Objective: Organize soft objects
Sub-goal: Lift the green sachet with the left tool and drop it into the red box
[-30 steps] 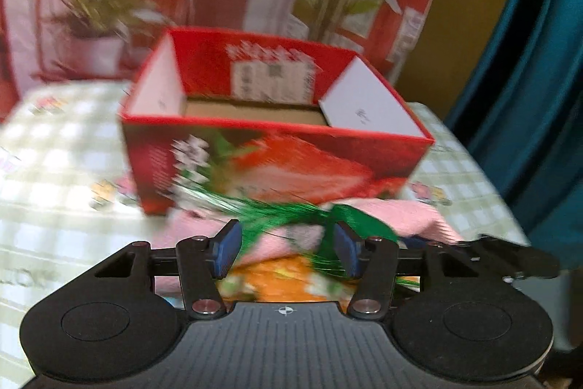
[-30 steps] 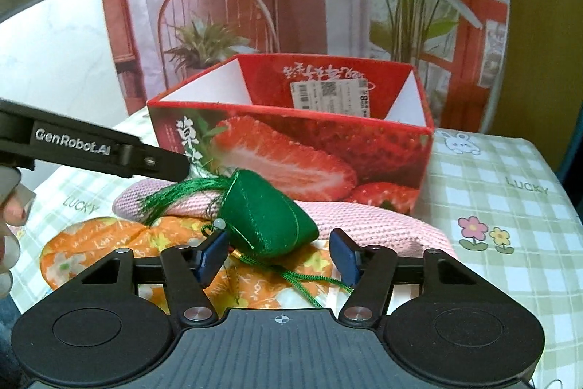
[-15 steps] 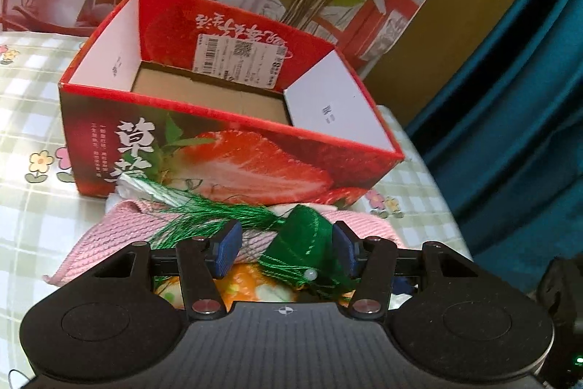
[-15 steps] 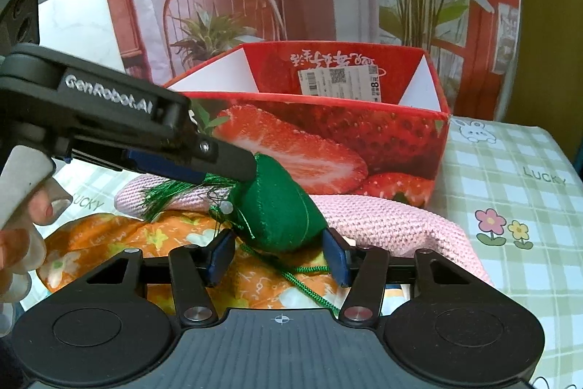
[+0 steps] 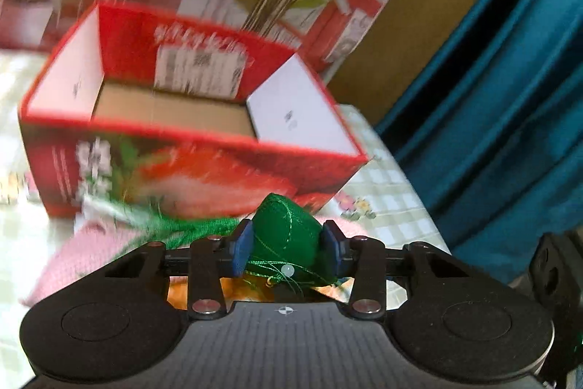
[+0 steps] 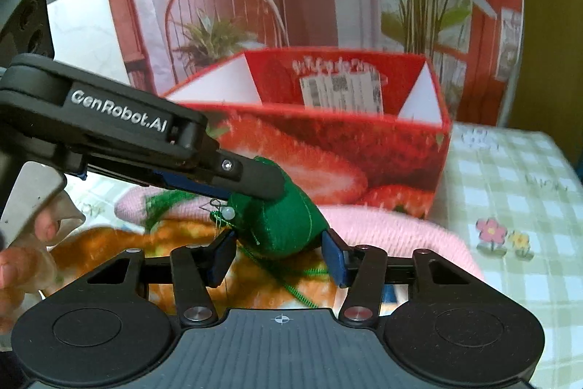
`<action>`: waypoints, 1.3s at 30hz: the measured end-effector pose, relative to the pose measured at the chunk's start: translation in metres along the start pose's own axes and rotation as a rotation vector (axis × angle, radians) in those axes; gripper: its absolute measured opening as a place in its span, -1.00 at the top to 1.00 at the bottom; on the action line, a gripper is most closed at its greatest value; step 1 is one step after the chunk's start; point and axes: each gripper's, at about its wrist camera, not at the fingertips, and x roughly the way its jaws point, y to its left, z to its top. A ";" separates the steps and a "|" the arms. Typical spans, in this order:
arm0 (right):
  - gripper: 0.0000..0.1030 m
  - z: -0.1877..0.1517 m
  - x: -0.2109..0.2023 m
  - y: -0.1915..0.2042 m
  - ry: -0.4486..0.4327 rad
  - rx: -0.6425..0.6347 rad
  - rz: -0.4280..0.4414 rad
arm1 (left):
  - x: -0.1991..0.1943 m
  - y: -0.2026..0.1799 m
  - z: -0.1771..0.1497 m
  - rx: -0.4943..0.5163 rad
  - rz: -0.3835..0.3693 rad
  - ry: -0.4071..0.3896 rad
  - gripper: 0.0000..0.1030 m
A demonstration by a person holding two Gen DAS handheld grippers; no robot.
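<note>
Left wrist: green pouch (image 5: 284,236) between closing left gripper (image 5: 288,245) jaws.

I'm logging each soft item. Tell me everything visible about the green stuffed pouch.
The green stuffed pouch is a plump, pointed fabric shape with stitched seams, a white bead, green cord and a green tassel. It sits before the red strawberry box, over pink knit. The left gripper, whose jaws have just been closing, clamps it; the right gripper brackets it.

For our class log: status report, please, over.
Left gripper just closing, pads on green sachet. Right gripper closing around it, contact unclear. Box open behind, nothing blocking.
</note>
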 end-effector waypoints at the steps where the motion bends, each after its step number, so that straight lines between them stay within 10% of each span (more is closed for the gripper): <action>1: 0.07 0.004 -0.003 0.000 -0.013 -0.001 0.005 | -0.004 -0.003 0.004 0.009 -0.001 -0.015 0.15; 24: 0.07 0.139 -0.024 -0.024 -0.311 -0.263 -0.086 | -0.033 -0.048 0.118 0.151 -0.060 -0.295 0.14; 39: 0.07 0.104 0.032 -0.051 -0.180 -0.194 -0.098 | 0.049 -0.017 0.099 0.089 -0.017 -0.100 0.13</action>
